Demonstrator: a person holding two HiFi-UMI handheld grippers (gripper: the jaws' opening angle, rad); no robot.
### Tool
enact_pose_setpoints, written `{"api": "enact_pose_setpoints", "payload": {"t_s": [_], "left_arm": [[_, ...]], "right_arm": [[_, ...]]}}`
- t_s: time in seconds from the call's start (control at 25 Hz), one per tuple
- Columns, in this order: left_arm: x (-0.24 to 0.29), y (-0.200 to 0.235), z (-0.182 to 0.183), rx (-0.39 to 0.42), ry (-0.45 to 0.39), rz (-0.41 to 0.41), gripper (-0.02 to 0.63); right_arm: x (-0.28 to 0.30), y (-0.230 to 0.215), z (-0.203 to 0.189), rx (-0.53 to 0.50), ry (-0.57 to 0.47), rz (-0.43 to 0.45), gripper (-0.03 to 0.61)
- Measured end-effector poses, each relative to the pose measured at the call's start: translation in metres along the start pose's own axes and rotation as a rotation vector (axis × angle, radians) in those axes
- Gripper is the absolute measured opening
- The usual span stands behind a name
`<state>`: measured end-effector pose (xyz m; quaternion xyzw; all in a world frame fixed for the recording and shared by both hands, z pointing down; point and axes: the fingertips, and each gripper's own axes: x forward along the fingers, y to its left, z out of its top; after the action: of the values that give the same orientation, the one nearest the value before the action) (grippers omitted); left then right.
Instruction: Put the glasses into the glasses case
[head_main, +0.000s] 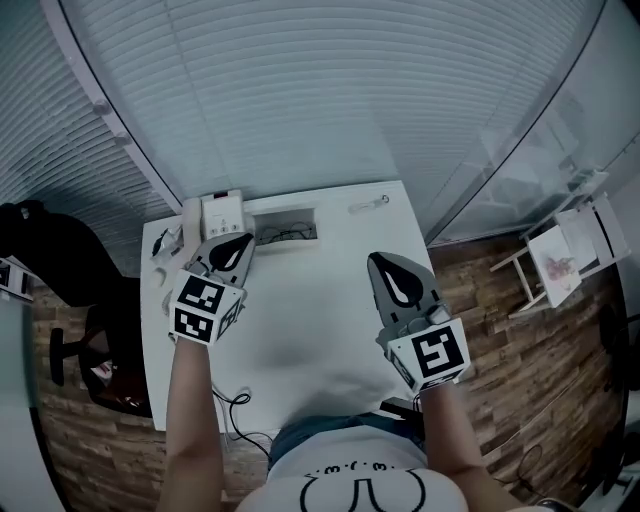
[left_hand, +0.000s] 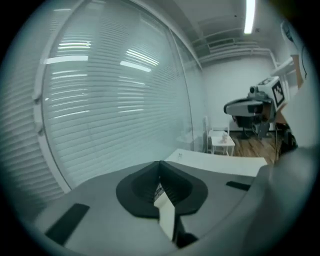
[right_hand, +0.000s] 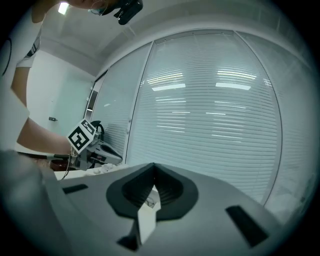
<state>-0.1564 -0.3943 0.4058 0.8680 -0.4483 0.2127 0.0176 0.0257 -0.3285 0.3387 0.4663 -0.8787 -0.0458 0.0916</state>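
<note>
Left claw (left_hand: 160, 165) pressed together, empty, right claw (right_hand: 153, 166) likewise, cable slot (head_main: 285, 228) visible only in head view

A: Dim overall, with a cool, bluish cast. Bright streaks lie on the blinds (head_main: 300, 90), and 1 ceiling strip (left_hand: 248, 17) glares white.
B: Any shadows?
A: A faint, soft one on the white bench (head_main: 330, 300). All 3 views bend straight lines, and both gripper views have black corners. The left hand-held gripper (left_hand: 160, 163) looks soft up close.
</note>
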Motion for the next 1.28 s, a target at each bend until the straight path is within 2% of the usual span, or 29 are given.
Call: {"api": "enact_pose_setpoints", "payload": {"t_s": [0.08,0.16,0.36,0.48,0.56,0.72,0.8,1.0,1.28], "left_arm": [[-0.020,0.001,0.009,-0.084,-0.079,0.058,0.015],[-0.039,0.002,0.018,-0.132,-0.142,0.105,0.015],[-0.085,0.002,0.042,-0.205,-0.270,0.215,0.015],[-0.109,0.002,0.059,-0.218,-0.342,0.299,0.015],[-0.127,0.001,0.074,-0.194,-0.384,0.375,0.015],[-0.148,-0.011,0.104,-0.041,-0.431,0.469,0.015],[-0.153,-0.015,0.115,0.000,-0.453,0.479,0.015],[-0.161,-0.026,0.133,0.045,-0.507,0.463,0.015],[-0.171,-0.028,0.140,0.055,-0.537,0.465,0.015]], "right_arm": [[-0.006,-0.003,0.006,0.005,-0.015,-0.007,0.011],[-0.009,-0.007,0.011,0.008,-0.030,-0.012,0.011],[-0.015,-0.012,0.036,-0.024,-0.092,-0.005,0.011],[-0.021,-0.017,0.048,-0.023,-0.127,-0.011,0.011],[-0.025,-0.019,0.057,-0.023,-0.155,-0.013,0.011],[-0.031,-0.019,0.076,-0.057,-0.188,-0.019,0.011],[-0.033,-0.018,0.081,-0.065,-0.193,-0.024,0.009],[-0.041,-0.021,0.094,-0.054,-0.213,-0.050,0.009],[-0.048,-0.021,0.107,-0.063,-0.236,-0.092,0.006]]}}
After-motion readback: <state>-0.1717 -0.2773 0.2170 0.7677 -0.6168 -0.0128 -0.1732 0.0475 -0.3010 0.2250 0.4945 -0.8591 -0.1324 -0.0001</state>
